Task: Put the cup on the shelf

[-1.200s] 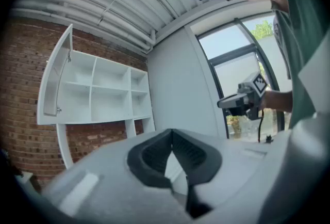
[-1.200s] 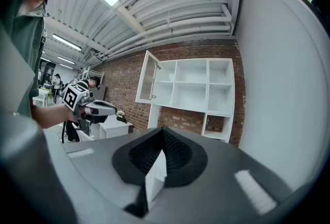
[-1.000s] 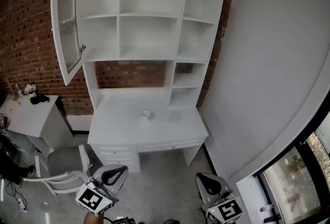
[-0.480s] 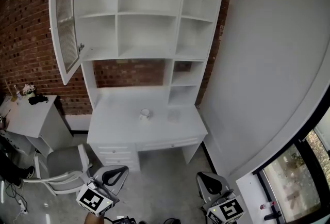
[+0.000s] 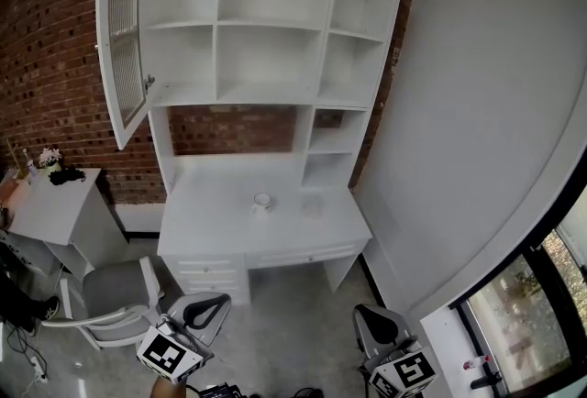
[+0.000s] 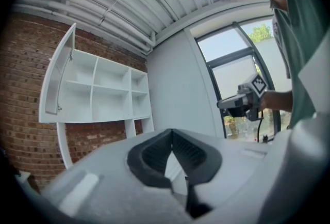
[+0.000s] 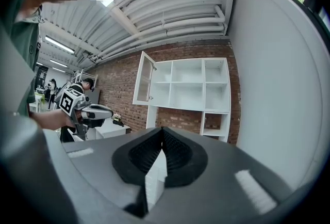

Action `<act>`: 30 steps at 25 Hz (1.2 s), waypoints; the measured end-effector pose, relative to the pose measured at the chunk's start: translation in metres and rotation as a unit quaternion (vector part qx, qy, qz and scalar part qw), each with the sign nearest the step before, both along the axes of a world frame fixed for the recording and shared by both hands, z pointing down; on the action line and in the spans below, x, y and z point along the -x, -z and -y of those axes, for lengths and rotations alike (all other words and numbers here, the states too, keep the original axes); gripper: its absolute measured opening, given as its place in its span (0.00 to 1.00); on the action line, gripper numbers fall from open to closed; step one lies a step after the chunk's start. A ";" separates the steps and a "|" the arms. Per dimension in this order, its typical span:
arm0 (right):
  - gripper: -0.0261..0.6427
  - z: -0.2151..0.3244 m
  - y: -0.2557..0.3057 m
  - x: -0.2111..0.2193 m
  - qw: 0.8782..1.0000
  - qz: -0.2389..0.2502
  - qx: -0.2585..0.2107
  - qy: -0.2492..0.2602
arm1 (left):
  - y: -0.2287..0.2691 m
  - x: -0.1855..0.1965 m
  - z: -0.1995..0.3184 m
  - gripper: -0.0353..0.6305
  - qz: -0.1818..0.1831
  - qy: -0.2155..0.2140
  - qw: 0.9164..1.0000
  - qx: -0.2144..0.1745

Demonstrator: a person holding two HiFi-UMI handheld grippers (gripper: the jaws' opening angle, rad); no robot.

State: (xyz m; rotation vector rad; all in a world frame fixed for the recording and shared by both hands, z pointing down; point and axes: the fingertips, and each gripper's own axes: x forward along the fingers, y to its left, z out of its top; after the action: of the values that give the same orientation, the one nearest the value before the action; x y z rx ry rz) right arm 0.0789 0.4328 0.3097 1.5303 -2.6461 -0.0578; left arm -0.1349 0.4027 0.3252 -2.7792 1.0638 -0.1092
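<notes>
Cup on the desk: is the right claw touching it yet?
Apart. The head view shows the cup on the desk, the right claw well short of it over the floor.

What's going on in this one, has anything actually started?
Not really. A person stands back from the white desk, holding the left gripper and the right gripper low and level. Both have their jaws together with nothing between them. The small white cup sits alone on the desktop, untouched. Above it, the white shelf unit looks bare, and its glass-panelled door on the left hangs open.
</notes>
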 end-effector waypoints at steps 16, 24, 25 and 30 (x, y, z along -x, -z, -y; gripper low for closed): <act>0.05 0.057 -0.012 -0.020 1.000 -0.001 0.005 0.014 | -0.020 -0.023 0.041 0.06 0.007 0.000 1.000 0.020; 0.05 0.122 -0.021 -0.053 0.999 0.009 0.019 0.042 | -0.019 -0.075 0.102 0.06 0.009 0.008 1.000 0.026; 0.05 0.132 -0.021 -0.056 0.999 0.010 0.018 0.047 | -0.018 -0.081 0.110 0.06 0.011 0.010 1.000 0.026; 0.05 0.172 -0.021 -0.078 0.997 0.012 0.007 0.076 | -0.021 -0.102 0.144 0.06 0.018 0.040 0.999 0.024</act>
State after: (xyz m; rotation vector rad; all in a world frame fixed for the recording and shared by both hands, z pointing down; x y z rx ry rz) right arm 0.1568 0.2612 0.3303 1.3318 -2.7709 -0.0295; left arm -0.0328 0.2587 0.3462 -2.7651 1.1783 -0.1972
